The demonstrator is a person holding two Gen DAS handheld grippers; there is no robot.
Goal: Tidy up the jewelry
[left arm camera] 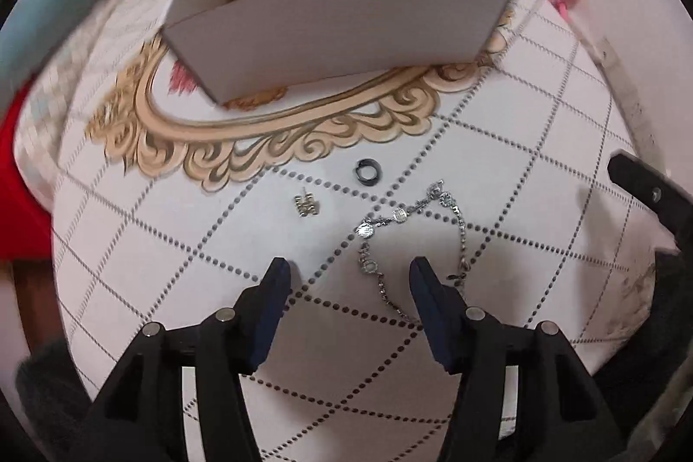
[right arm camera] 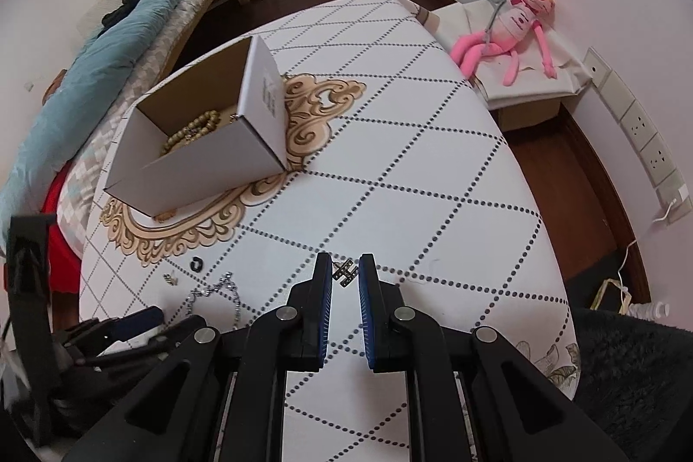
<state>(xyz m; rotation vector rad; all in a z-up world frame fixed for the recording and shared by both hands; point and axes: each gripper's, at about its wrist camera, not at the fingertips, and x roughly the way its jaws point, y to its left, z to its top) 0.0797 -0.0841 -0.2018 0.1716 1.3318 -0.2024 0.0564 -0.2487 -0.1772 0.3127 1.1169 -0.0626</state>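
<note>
1. A white cardboard box [right arm camera: 195, 141] with a brown inside stands open on the patterned tablecloth [right arm camera: 433, 167], over its gold scroll ornament; a string of tan beads [right arm camera: 190, 130] lies in it
2. In the left wrist view the box's [left arm camera: 329, 29] near wall hides most of its floor
3. Loose on the cloth, well short of the box: a small gold earring [left arm camera: 306, 205], a black ring [left arm camera: 369, 169] just beyond it, and a silver chain bracelet [left arm camera: 411, 241] in an open loop
4. The left gripper [left arm camera: 348, 271] hovers low with its fingers wide apart; the bracelet's near end lies between and beside the right-hand finger
5. The right gripper [right arm camera: 345, 267] has its fingers drawn close around a second gold earring [right arm camera: 345, 272]; they seem clamped on it
6. The cloth's right edge curves away to dark floor, with a pink plush toy [right arm camera: 511, 29] on a low stand beyond; wide bare cloth lies between the right gripper and the box
</note>
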